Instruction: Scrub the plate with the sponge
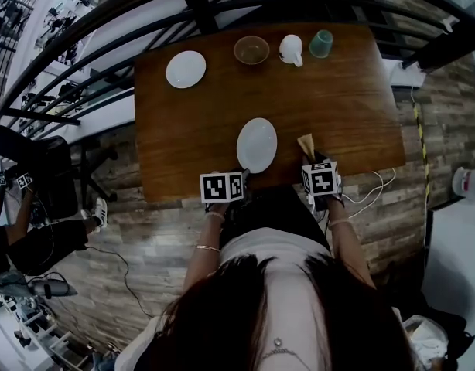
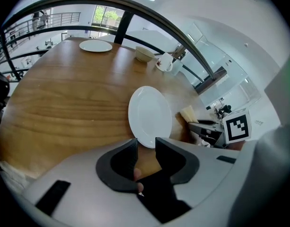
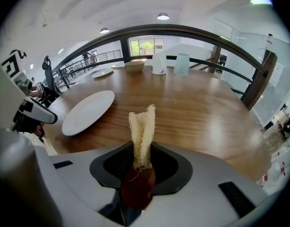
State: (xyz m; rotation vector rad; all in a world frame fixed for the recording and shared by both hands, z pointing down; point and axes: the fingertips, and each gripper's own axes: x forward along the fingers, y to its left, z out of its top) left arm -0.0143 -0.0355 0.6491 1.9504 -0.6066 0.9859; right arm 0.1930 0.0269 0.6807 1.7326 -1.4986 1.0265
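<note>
Right gripper [image 3: 141, 162] clamped on the folded loofah sponge [image 3: 142, 131], free end forward, presumably as the scrubbing edge, just beside the white plate [image 2: 150, 115] on the wooden table [image 2: 64, 103]; left gripper [image 2: 146, 148], jaws apart, sits at the plate's near rim, likely to steady it.

Wooden counter [image 1: 346, 107], bare grain over most of it. Spare white plate [image 1: 186, 69] near far left corner. Along far edge, toward right: brown bowl [image 1: 251, 50], white mug [image 1: 291, 50] just beside it, green cup [image 1: 321, 43] next. Black curved railing [image 1: 106, 22] beyond far edge. Plank floor [image 1: 145, 238] below. White cable [image 1: 373, 192] off near right corner. Dark office chair [image 1: 56, 176] off left edge.
</note>
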